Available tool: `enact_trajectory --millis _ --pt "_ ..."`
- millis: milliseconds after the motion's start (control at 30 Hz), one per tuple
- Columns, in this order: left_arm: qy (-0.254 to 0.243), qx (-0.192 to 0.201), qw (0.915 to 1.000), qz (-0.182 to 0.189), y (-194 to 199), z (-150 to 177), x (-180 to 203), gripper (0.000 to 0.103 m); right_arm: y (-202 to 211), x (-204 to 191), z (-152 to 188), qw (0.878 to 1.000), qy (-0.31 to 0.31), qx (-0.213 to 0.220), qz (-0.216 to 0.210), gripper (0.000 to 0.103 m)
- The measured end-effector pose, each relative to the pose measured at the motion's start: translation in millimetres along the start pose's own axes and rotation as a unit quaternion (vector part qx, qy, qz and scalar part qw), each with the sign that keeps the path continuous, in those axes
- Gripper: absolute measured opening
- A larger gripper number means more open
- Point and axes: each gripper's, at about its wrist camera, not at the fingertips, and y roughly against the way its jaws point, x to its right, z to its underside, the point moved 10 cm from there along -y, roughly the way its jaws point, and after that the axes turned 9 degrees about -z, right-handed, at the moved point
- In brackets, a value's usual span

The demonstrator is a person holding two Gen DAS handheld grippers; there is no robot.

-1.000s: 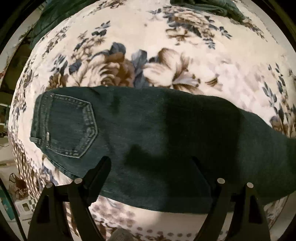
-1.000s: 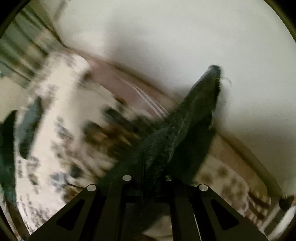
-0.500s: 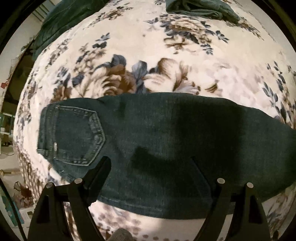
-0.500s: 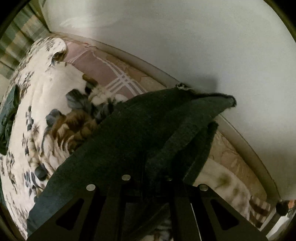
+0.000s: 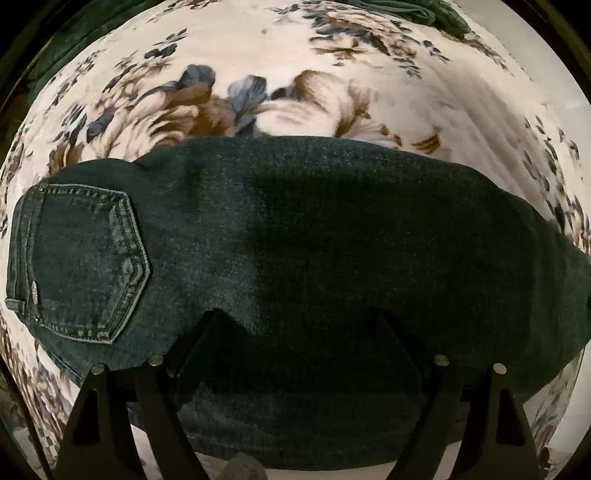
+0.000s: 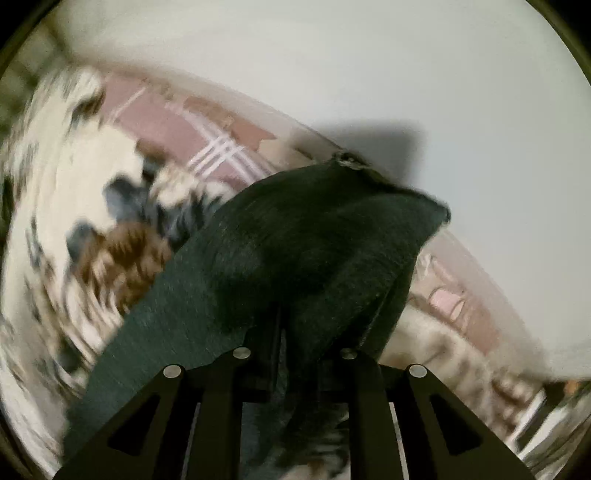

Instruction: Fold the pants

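Observation:
Dark green jeans (image 5: pixel 295 258) lie folded lengthwise on a floral blanket (image 5: pixel 332 85), waist and back pocket (image 5: pixel 85 266) at the left, legs running off to the right. My left gripper (image 5: pixel 299 325) is open, its fingers spread just above the jeans' near edge. My right gripper (image 6: pixel 291 321) is shut on the leg end of the jeans (image 6: pixel 314 240) and holds it lifted above the bed, the hem (image 6: pixel 351 160) pointing up towards a white wall.
Other dark green clothes lie at the far edge of the blanket (image 5: pixel 406 9) and at the far left (image 5: pixel 74 33). A pink plaid sheet (image 6: pixel 207 136) and a white wall (image 6: pixel 369 74) lie beyond the bed.
The left gripper has dropped closer to the jeans, which now fill more of its view. The right gripper has swung with the lifted leg end; the cloth has spread wider in front of it.

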Motion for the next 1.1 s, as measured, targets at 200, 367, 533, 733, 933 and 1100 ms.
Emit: enact_trajectory --millis 200,367,533,733,933,1100 --pt "0.002 -0.006 1.0 0.003 0 1 -4 0.085 -7 -2 -2 1.0 0.016 0.011 0.005 0.026" --pt "-0.003 -0.006 0.9999 -0.013 -4 -5 -7 0.088 17 -29 -7 0.98 0.147 0.074 0.109 0.007" --pt "0.007 -0.012 0.9997 -0.022 -6 -7 -3 0.09 26 -18 -9 0.981 0.142 0.088 0.102 0.007" --pt "0.007 -0.003 0.9995 -0.03 -6 -5 -2 0.092 -3 23 -5 0.993 0.089 0.031 0.076 0.01" --pt "0.014 0.013 0.9995 -0.027 13 -9 -11 0.095 24 22 2 0.996 0.069 0.033 0.048 0.069" --pt "0.057 0.044 0.9969 -0.031 52 -22 -65 0.095 56 -10 50 0.992 0.116 0.035 0.038 0.073"
